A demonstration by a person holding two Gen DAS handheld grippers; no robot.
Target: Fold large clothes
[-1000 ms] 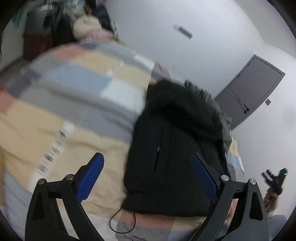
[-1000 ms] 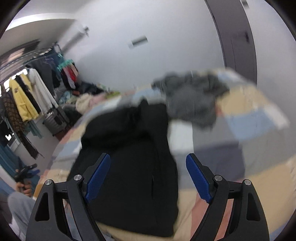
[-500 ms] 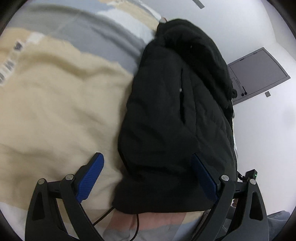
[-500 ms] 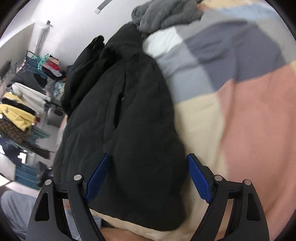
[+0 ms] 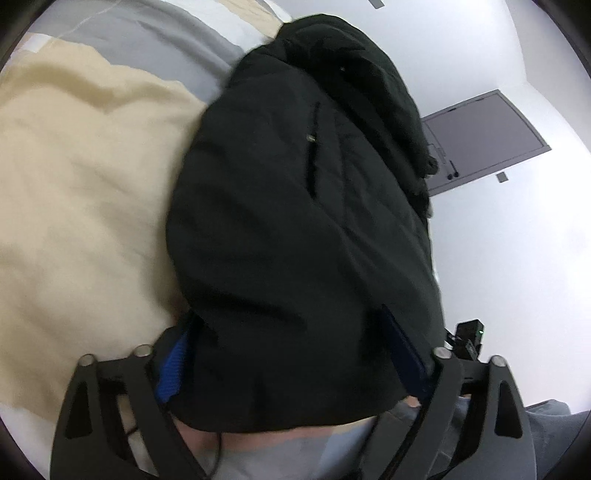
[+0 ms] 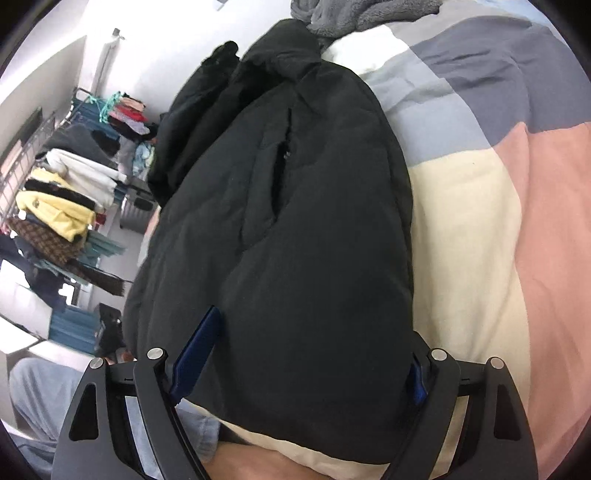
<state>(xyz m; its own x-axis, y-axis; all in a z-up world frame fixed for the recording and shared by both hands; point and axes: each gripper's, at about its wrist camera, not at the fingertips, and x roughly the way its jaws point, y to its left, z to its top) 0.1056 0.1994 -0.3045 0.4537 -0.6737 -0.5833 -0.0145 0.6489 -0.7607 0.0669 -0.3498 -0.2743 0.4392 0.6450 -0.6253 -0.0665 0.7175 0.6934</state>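
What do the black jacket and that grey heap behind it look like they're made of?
The jacket looks like a padded synthetic shell, smooth and matte: it puffs up and shows faint quilting lines. The grey heap looks like fleece or plush, judging by its fuzzy, nubbly surface, though I can't be sure.

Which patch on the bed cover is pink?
The big patch at the right edge in the right wrist view, beside the cream patch; the others are grey, blue or white.

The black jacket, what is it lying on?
The black jacket lies on a patchwork bedcover of cream, pink and grey-blue blocks. Whatever is directly beneath the jacket is covered; a thin dark cord trails from its near hem.
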